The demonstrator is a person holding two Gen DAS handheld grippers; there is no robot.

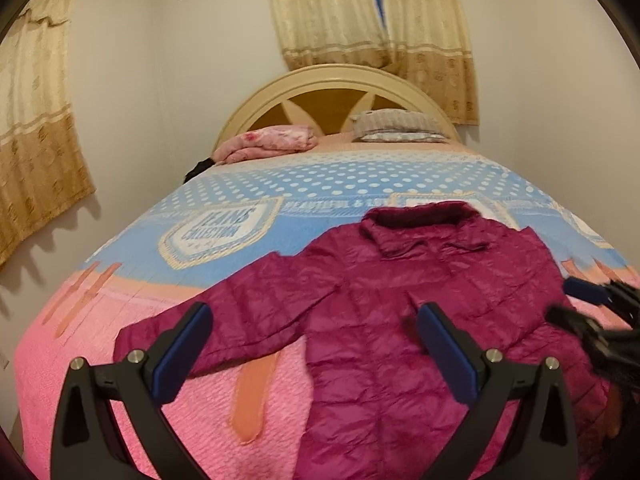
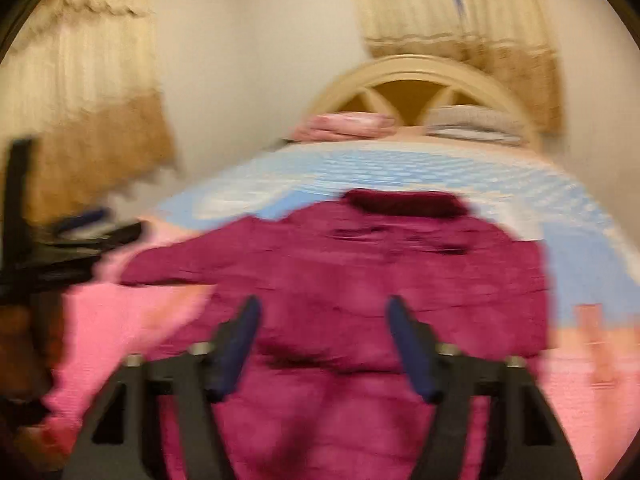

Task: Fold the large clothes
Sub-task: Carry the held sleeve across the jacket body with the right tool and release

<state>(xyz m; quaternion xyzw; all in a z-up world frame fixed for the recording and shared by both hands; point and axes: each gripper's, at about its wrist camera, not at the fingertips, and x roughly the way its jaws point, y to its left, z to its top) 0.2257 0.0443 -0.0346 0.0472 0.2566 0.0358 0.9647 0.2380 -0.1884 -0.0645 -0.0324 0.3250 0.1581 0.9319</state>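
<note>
One maroon quilted jacket lay spread flat on the bed near its foot edge, collar toward the headboard. Left gripper and right gripper hovered above it, fingers apart, clamping nothing.

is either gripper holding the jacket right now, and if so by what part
Nothing is held. The left gripper and right gripper both stand open above the maroon jacket, which lies spread on the bed.

I'm in a home bedroom: a bed with arched headboard, pillows (two, stacked) and curtained windows.
</note>
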